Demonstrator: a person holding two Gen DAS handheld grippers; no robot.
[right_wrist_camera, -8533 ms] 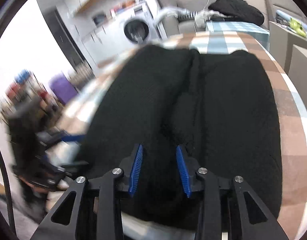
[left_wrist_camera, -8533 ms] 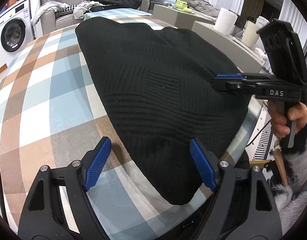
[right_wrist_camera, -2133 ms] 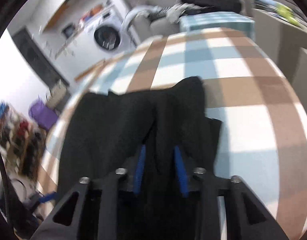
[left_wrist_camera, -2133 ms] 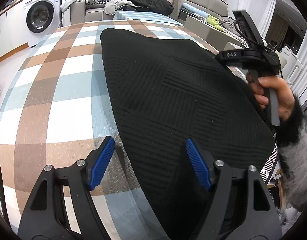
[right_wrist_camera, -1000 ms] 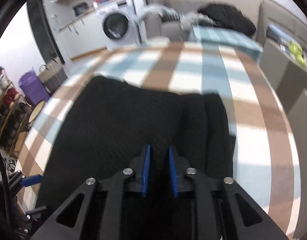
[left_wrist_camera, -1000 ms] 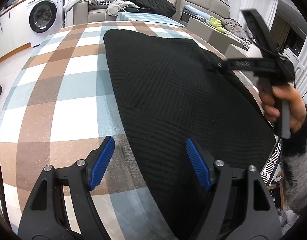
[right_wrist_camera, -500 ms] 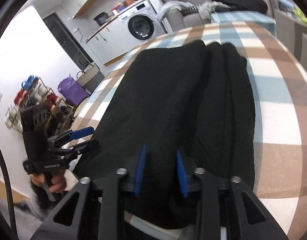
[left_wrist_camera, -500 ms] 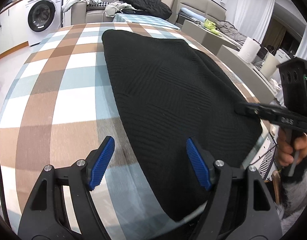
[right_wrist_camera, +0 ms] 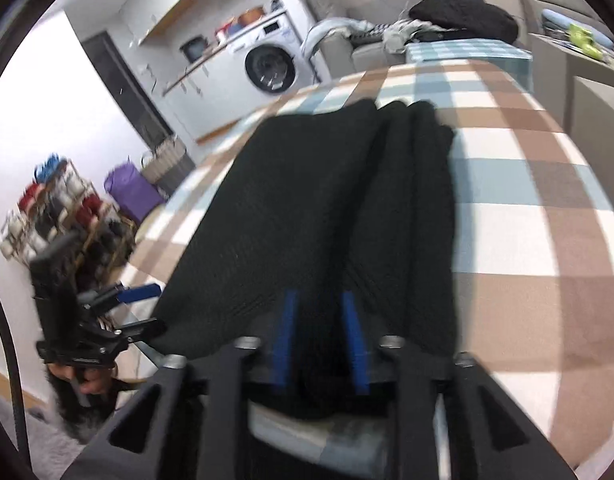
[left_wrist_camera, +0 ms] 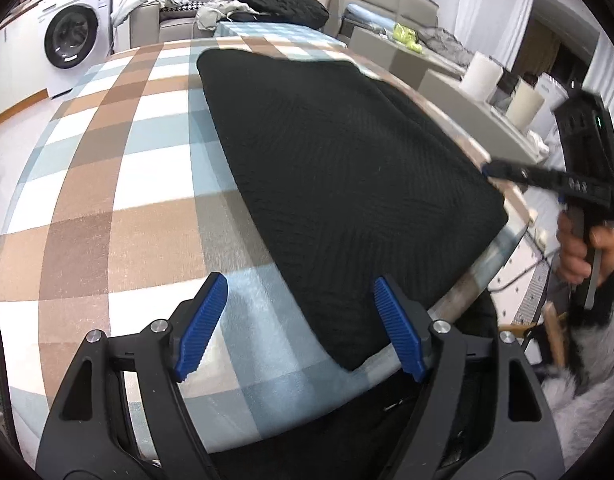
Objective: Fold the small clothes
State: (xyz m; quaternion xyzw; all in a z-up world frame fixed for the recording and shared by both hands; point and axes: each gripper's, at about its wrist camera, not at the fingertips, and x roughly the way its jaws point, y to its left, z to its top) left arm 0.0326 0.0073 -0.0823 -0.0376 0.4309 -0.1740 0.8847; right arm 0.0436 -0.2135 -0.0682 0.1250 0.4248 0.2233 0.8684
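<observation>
Your right gripper has dragged back to the near edge of the checked tablecloth and its jaws are opening off the black knit sweater, so that fold is laid. Your left gripper hovers open at the sweater's near corner. The sweater lies flat, a narrow black slab with ridged folds.

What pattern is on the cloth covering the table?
The tablecloth has a check of brown, pale blue and white squares, clearest in the left wrist view.

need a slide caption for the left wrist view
Open left gripper poised over black knit garment's near corner on checked tablecloth.
</observation>
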